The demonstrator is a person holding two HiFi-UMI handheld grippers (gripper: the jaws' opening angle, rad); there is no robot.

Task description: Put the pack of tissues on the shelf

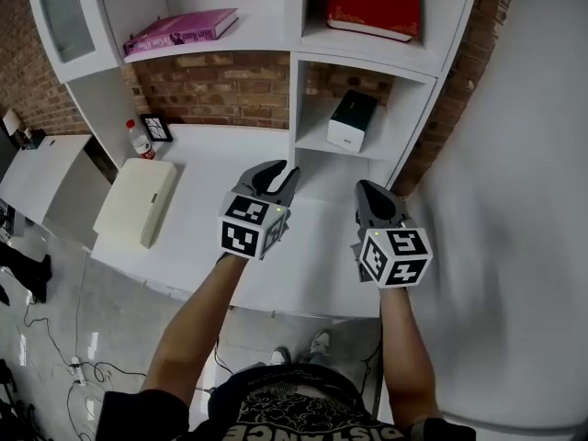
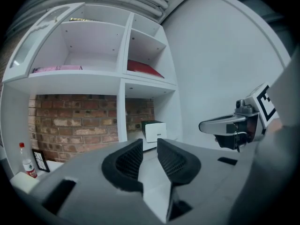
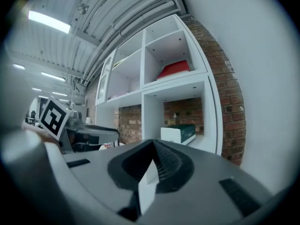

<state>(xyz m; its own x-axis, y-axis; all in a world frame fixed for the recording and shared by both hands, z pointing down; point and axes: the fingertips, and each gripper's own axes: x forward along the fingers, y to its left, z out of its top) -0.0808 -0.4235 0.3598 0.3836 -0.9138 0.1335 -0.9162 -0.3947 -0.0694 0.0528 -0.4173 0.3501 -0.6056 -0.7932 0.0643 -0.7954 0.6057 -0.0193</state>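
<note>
Tissue pack (image 1: 351, 120) lies in lower right shelf compartment (image 1: 317, 141). Left gripper (image 1: 276, 171) fingers slightly apart, empty. Right gripper (image 1: 370, 189) fingers together, empty.

White shelf unit (image 1: 294, 108) with open compartments, backed by a red brick wall (image 1: 220, 85), above a white counter (image 1: 211, 154). Plain white wall (image 1: 514, 154) at right; glossy grey floor (image 1: 110, 329) below. Ceiling strip light (image 3: 49, 21) is lit.

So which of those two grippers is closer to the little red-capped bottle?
Left. The left gripper sits to the right of the bottle, over the white table; the right gripper is farther right still, past the left one.
</note>
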